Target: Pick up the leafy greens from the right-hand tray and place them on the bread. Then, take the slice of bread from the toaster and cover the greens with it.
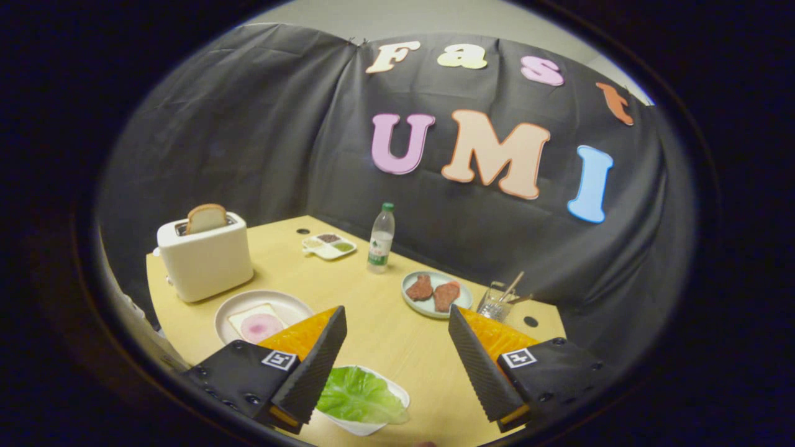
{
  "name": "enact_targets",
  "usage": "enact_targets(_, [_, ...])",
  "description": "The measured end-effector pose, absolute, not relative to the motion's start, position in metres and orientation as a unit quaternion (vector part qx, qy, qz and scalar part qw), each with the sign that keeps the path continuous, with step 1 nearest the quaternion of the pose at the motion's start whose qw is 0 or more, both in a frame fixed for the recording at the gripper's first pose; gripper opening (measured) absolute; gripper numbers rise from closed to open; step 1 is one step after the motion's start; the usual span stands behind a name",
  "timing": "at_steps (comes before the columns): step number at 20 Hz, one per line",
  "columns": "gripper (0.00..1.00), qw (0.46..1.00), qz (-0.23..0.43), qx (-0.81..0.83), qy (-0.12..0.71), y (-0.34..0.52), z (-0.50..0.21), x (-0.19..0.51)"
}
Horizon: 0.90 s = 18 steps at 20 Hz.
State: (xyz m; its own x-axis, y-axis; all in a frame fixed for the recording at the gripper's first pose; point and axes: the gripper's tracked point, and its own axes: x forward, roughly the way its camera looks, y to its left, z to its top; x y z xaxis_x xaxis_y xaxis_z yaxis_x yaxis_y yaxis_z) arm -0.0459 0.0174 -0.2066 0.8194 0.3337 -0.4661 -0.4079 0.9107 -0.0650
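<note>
My gripper is open, its two ribbed black fingers spread wide above the wooden table with nothing between them. The leafy greens lie in a white tray low between the fingers, close to the left finger. A white plate beyond the left finger carries a slice of bread with a pink ham round on it. Farther back on the left stands a white toaster with a slice of bread sticking up out of its slot.
A blue plate with two pieces of meat lies ahead of the right finger. A glass holder with sticks stands beside it. A water bottle and a small sauce tray sit near the back wall.
</note>
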Motion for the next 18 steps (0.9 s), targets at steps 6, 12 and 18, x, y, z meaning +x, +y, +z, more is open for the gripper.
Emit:
enact_targets(6, [1.00,0.922,0.242,-0.097,0.285,0.021,-0.264,-0.063])
enact_targets(12, [1.00,0.895,0.272,-0.097,0.341,0.023,-0.317,-0.077])
enact_targets(18, [1.00,0.864,0.294,-0.109,0.394,0.025,-0.359,-0.094])
